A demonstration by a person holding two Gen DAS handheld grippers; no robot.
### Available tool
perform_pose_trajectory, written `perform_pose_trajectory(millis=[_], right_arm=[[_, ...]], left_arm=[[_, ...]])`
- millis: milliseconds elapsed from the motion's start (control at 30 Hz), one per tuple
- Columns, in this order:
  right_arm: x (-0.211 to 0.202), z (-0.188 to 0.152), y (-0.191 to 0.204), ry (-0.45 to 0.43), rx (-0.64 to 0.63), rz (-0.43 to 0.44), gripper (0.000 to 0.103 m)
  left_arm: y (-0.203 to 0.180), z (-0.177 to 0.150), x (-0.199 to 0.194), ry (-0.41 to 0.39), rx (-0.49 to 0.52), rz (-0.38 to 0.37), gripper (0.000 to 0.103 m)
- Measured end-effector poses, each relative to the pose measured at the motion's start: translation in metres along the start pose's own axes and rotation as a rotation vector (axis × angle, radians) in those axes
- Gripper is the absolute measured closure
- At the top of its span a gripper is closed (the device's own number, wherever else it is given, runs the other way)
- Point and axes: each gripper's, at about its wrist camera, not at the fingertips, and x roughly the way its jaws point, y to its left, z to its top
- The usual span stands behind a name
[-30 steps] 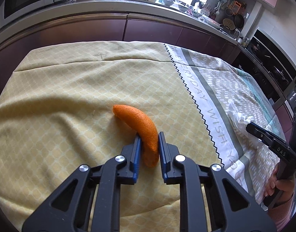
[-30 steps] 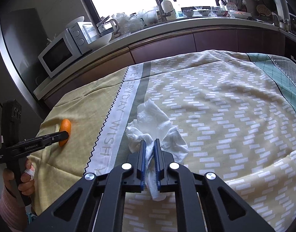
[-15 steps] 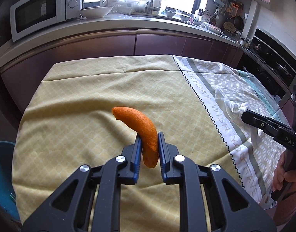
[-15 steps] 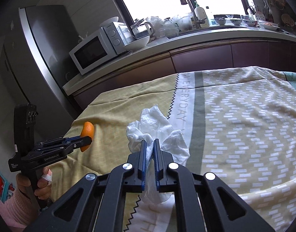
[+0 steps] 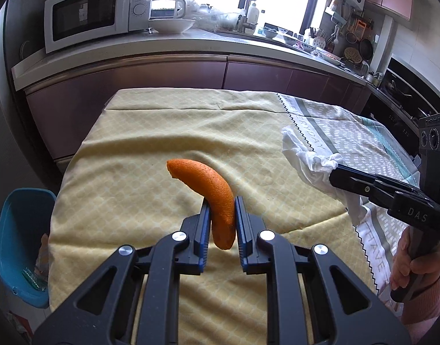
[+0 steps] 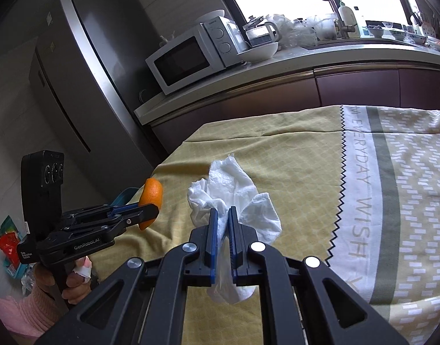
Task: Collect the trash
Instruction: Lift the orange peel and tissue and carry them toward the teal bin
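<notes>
Both pieces of trash now off the yellow patterned tablecloth: left gripper pinches curved orange peel strip, right gripper clamps crumpled white tissue. Lifted higher vs. a sec ago, w/ blue plastic bin at table's left edge likely next.

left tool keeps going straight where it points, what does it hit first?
Probably the yellow patterned tablecloth: the left tool, shut on the curved orange peel, points slightly down across it. Depth unclear; purple cabinets lie beyond.

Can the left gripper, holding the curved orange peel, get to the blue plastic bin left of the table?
Probably yes: left gripper grips the orange peel; nothing visible blocks the blue bin.
</notes>
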Motion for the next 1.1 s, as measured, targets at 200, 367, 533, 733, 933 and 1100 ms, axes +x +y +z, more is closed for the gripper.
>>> perform_pose_trajectory(millis=[200,367,533,733,933,1100], right_arm=[[0.011,-0.002,0.021,0.020,-0.025,0.044,0.097],[0.020,-0.004,0.035,0.036,-0.041,0.069,0.097],[0.028,-0.003,0.045,0.049,-0.049,0.088,0.097],[0.035,-0.004,0.056,0.064,-0.062,0.110,0.097],[0.042,-0.003,0.068,0.073,-0.079,0.131,0.097],[0.050,-0.001,0.080,0.081,-0.096,0.149,0.097]], left_arm=[[0.013,-0.008,-0.014,-0.007,-0.019,0.015,0.086],[0.023,-0.016,-0.024,-0.014,-0.034,0.037,0.086],[0.033,-0.022,-0.032,-0.022,-0.049,0.057,0.086],[0.046,-0.029,-0.040,-0.026,-0.068,0.079,0.086],[0.058,-0.033,-0.047,-0.029,-0.091,0.102,0.086],[0.069,-0.037,-0.057,-0.039,-0.109,0.125,0.086]])
